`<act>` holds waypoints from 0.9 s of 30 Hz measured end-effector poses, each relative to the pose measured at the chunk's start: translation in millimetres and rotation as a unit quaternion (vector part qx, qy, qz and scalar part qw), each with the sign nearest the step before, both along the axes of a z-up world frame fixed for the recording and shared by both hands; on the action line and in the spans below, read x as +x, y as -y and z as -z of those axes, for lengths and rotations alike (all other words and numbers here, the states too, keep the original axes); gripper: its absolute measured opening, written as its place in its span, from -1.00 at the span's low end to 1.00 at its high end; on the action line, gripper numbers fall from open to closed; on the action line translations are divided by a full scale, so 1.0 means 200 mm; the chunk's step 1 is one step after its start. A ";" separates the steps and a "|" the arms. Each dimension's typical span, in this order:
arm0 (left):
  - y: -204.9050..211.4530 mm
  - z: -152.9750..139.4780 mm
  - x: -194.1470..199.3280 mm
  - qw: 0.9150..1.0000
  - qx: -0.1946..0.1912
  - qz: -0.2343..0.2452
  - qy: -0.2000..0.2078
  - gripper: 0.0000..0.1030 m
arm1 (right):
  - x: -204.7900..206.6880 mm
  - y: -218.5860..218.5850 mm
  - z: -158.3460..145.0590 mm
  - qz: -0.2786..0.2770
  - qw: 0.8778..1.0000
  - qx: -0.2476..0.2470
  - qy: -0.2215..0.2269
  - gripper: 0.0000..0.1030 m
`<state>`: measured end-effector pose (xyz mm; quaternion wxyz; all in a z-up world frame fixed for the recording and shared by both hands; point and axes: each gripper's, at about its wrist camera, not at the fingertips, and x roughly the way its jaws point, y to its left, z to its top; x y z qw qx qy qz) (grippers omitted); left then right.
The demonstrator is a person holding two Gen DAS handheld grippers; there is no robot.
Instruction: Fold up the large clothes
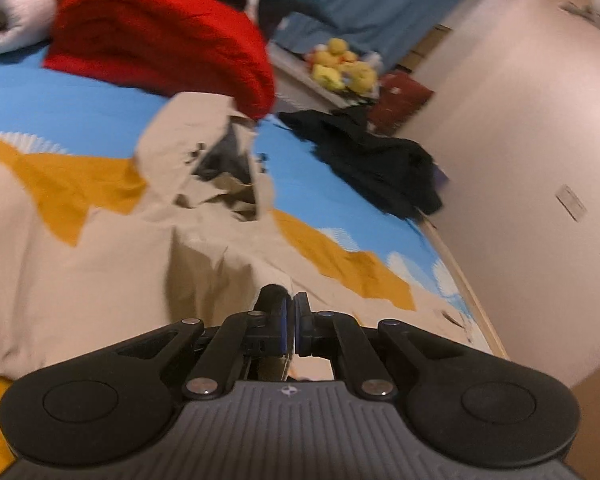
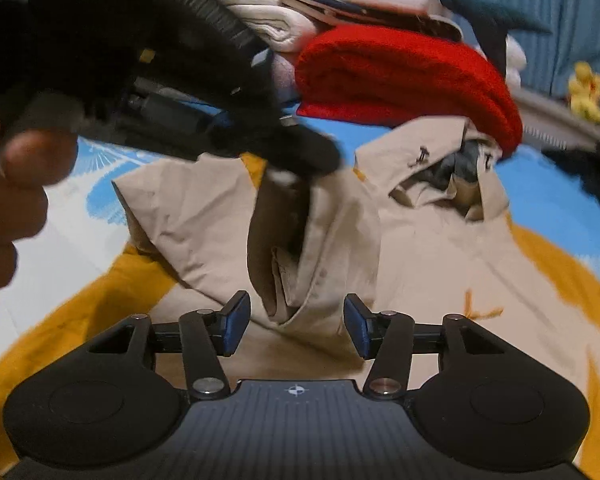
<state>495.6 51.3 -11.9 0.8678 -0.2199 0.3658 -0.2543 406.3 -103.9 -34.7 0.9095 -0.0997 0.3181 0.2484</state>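
A beige garment (image 1: 100,264) lies spread on a bed with a blue, yellow and white cover (image 1: 60,100); its collar end (image 1: 212,160) points toward the pile behind. My left gripper (image 1: 291,320) is shut on a fold of the beige cloth. In the right wrist view the left gripper (image 2: 300,156) pinches a raised fold of the beige garment (image 2: 440,248). My right gripper (image 2: 296,320) is open, its blue pads either side of the hanging fold's lower edge (image 2: 300,304), not clamping it.
A folded red garment (image 1: 160,36) and white clothes (image 1: 12,8) are stacked behind the collar. A black garment (image 1: 380,160) lies near the bed's right edge by the wall (image 1: 520,160). Yellow plush toys (image 1: 340,68) sit on a shelf beyond.
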 end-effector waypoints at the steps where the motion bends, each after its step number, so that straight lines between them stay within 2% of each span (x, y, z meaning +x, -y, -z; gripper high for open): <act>1: 0.01 0.00 0.00 1.000 -0.004 0.006 0.001 -0.91 | -0.01 -0.01 0.00 0.002 1.000 -0.012 0.011 0.02; 3: -0.02 -0.01 -0.01 1.000 -0.018 0.005 0.007 -0.92 | -0.01 -0.02 0.01 0.019 0.998 -0.042 0.034 -0.10; 4: -0.04 -0.02 -0.01 1.000 -0.024 -0.001 0.010 -0.90 | 0.00 -0.02 0.01 0.023 0.998 -0.053 0.038 -0.24; 5: -0.06 -0.03 -0.01 0.999 -0.029 -0.007 0.012 -0.79 | 0.00 -0.02 0.02 0.024 0.997 -0.055 0.038 -0.57; 6: -0.09 -0.04 0.00 0.999 -0.034 -0.013 0.016 -0.72 | 0.01 0.00 0.02 0.028 0.998 -0.051 0.032 -0.70; 7: -0.13 -0.05 0.00 0.999 -0.038 -0.026 0.023 -0.65 | 0.02 0.02 0.01 0.036 0.998 -0.043 0.030 -0.73; 9: -0.22 -0.08 0.00 0.996 -0.029 -0.078 0.035 -0.65 | 0.05 0.09 -0.03 0.069 0.997 -0.011 0.031 -0.78; 12: -0.36 -0.07 0.01 0.982 0.021 -0.185 0.025 -0.65 | 0.12 0.29 -0.11 0.143 0.988 0.054 0.035 -0.79; 15: -0.44 -0.01 0.03 0.954 0.126 -0.271 -0.024 -0.64 | 0.19 0.53 -0.14 0.234 0.965 0.113 0.038 -0.79; 17: -0.44 0.04 0.05 0.941 0.173 -0.286 -0.049 -0.64 | 0.23 0.67 -0.14 0.290 0.947 0.138 0.032 -0.79; 19: -0.46 0.09 0.06 0.938 0.174 -0.291 -0.077 -0.64 | 0.26 0.80 -0.12 0.345 0.926 0.149 0.028 -0.79; 21: -0.47 0.14 0.08 0.938 0.165 -0.287 -0.101 -0.64 | 0.28 0.90 -0.10 0.390 0.908 0.151 0.025 -0.79; 25: -0.44 0.25 0.12 0.941 0.173 -0.256 -0.139 -0.64 | 0.32 1.03 -0.05 0.432 0.885 0.176 -0.004 -0.76; 27: -0.44 0.31 0.11 0.942 0.169 -0.243 -0.157 -0.63 | 0.33 1.05 -0.03 0.449 0.876 0.173 -0.016 -0.55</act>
